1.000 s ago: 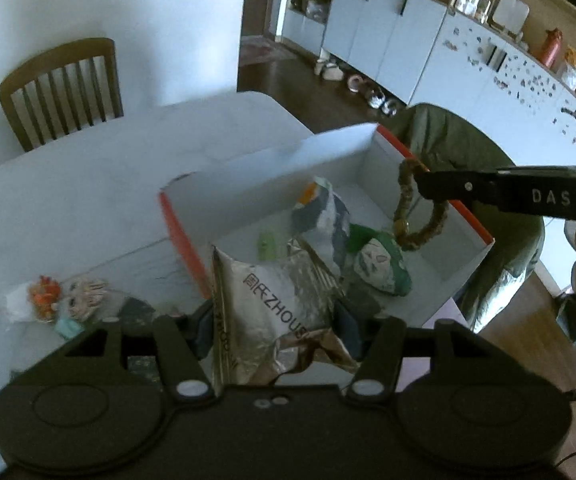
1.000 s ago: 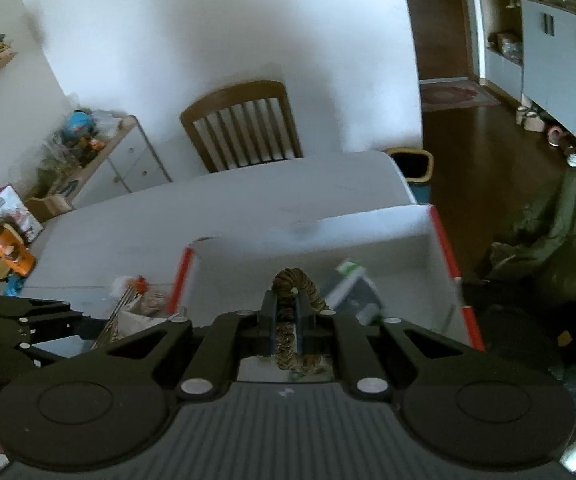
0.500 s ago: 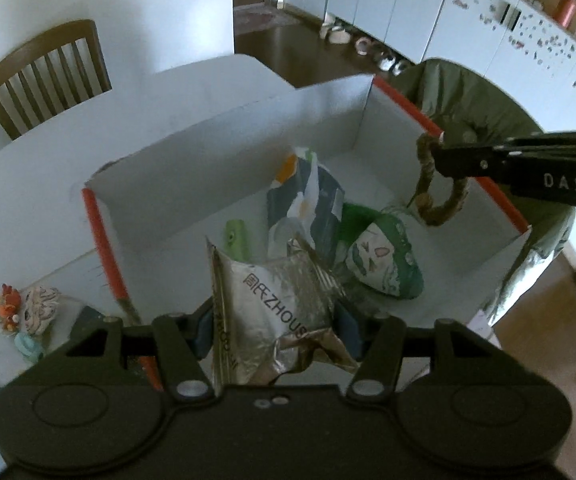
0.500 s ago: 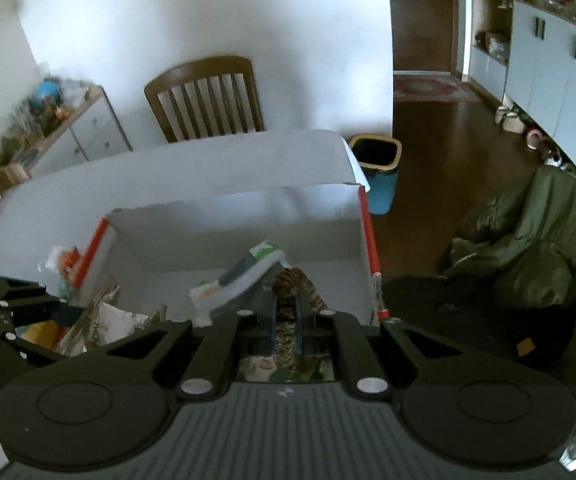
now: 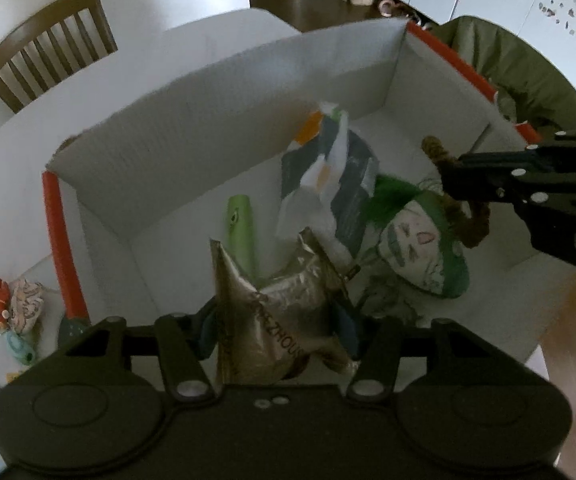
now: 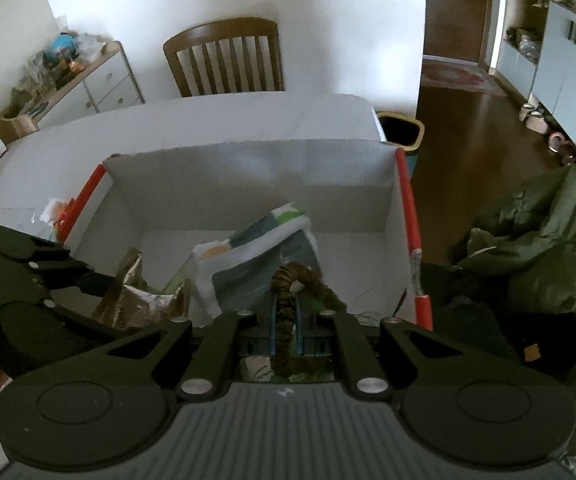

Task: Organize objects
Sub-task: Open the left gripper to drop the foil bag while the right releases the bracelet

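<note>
Trinkets [image 5: 6, 304] on the table left of the white box [image 5: 192, 152] show only from the left wrist. Over the box, the left gripper [image 5: 278, 320] is clamped on a silver snack bag [image 5: 280, 312], while the right gripper [image 6: 286, 314] pinches a brown ring [image 6: 299, 280] just above a green-haired plush head [image 5: 427, 252].

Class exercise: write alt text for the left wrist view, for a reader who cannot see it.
The left gripper holds a crinkled foil snack bag over an open white box. The right gripper reaches in from the right, carrying a brown fuzzy ring above a green-haired doll inside the box.
</note>
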Demonstrator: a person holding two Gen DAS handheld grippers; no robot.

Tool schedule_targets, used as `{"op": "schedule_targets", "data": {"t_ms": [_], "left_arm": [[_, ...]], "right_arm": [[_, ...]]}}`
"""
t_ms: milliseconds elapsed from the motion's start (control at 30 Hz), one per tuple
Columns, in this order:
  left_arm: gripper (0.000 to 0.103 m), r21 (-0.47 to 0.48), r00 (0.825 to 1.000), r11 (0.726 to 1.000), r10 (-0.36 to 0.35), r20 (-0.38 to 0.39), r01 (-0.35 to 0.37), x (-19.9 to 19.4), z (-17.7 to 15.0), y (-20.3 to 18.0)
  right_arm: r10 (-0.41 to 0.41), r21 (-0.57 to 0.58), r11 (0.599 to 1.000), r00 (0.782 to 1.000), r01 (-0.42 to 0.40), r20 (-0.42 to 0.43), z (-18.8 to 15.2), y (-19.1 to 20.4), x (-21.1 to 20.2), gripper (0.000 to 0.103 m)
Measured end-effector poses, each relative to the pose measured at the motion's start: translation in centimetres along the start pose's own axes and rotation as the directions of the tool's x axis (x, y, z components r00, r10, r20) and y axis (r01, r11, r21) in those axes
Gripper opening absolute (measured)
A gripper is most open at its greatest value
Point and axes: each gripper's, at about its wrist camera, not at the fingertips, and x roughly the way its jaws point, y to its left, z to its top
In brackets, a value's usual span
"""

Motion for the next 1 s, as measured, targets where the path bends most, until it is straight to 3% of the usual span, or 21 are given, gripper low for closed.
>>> {"op": "schedule_targets", "data": {"t_ms": [533,767,1000], "left_arm": [[0.058,-0.039,0.998,0.999,0.009,-0.058,-0.012,1.0,-0.2,-0.2],[0.069,-0.036,1.000,0.999,0.013,0.015,-0.012,-1.3,-0.9,-0.9],[0.069,-0.051,0.995,0.999,-0.004,0.096,0.009,-4.7,-2.1,-0.5]], "right_arm": [[0.057,0.033,0.998,0.998,-0.057,-0.001,-1.3,-1.1,-1.8,0.010],[0.083,0.042,0.996,0.996,-0.084,0.023,-1.6,-0.9,-3.1,0.010],[0.107,0.052,0.993,0.993,-0.111,0.058,-1.8,-0.5,-5.0,0.010]]}}
